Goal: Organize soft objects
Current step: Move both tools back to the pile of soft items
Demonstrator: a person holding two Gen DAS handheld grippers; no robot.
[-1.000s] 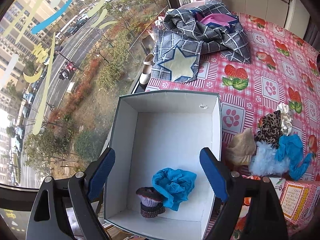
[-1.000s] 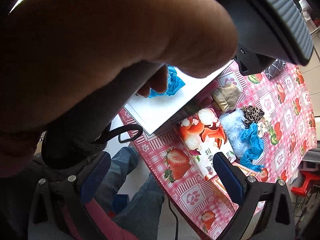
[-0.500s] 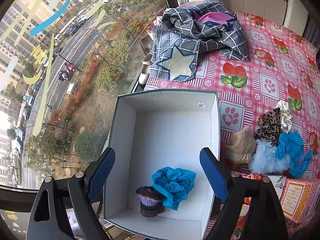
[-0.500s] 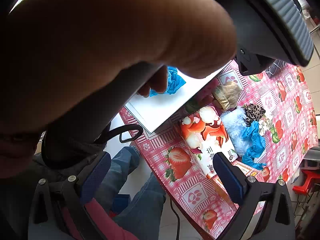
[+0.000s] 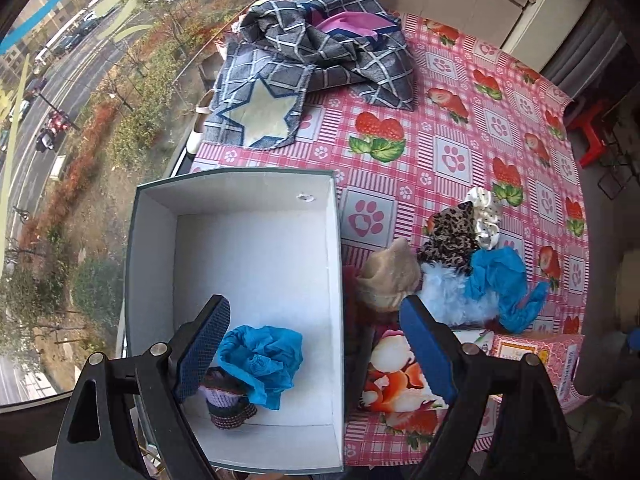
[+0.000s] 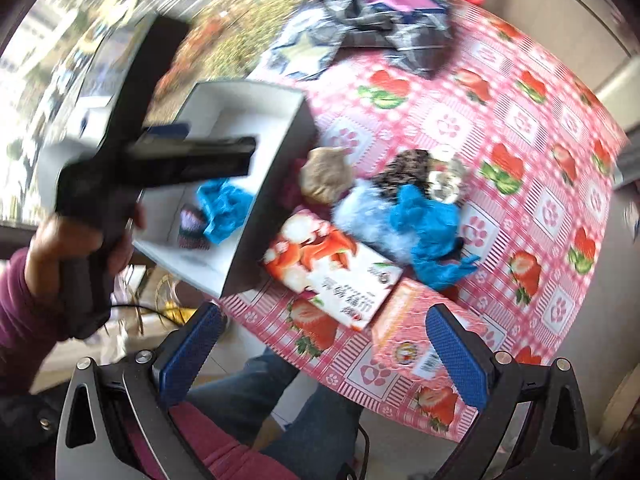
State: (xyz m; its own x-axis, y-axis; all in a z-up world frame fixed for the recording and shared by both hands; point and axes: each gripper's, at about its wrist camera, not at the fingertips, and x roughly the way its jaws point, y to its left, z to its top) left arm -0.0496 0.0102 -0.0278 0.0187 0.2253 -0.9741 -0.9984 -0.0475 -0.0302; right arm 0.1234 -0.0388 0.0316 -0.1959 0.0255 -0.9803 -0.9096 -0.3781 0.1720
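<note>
Left wrist view, left to right: window with street far below, then white box [image 5: 256, 240] at the table's left edge. Left gripper [image 5: 312, 344] hangs over the box's near right part, jaws wide apart, nothing between them; left pad is above the box floor, right pad is past the box's right wall, over the printed pack [image 5: 394, 384]. In the box's near corner: crumpled blue cloth [image 5: 260, 358] touching a small purple knit piece [image 5: 226, 400] just in front of it.

Right of the box wall, on the pink strawberry tablecloth [image 5: 452, 128], a pile of soft things: beige fuzzy item [image 5: 388, 276] closest to the box, light-blue fluffy piece [image 5: 452, 296] beside it, leopard-print scrunchie [image 5: 452, 236] behind that, white scrunchie [image 5: 486, 216] touching the leopard one, second blue cloth [image 5: 504, 284] on the pile's right side. Pink carton [image 5: 536, 356] sits near the table's front edge, right of the printed pack. At the far side of the table lies a heap of grey checked fabric [image 5: 320, 56] with a star patch.

Right wrist view is motion-blurred. Left: person's hand [image 6: 80, 248] on the other gripper's handle, over the box [image 6: 248, 120]. Centre: same soft pile, the blue cloth [image 6: 432, 228] on top. Right gripper [image 6: 320, 360] is off the table's near edge above the person's lap, jaws wide apart, holding nothing.
</note>
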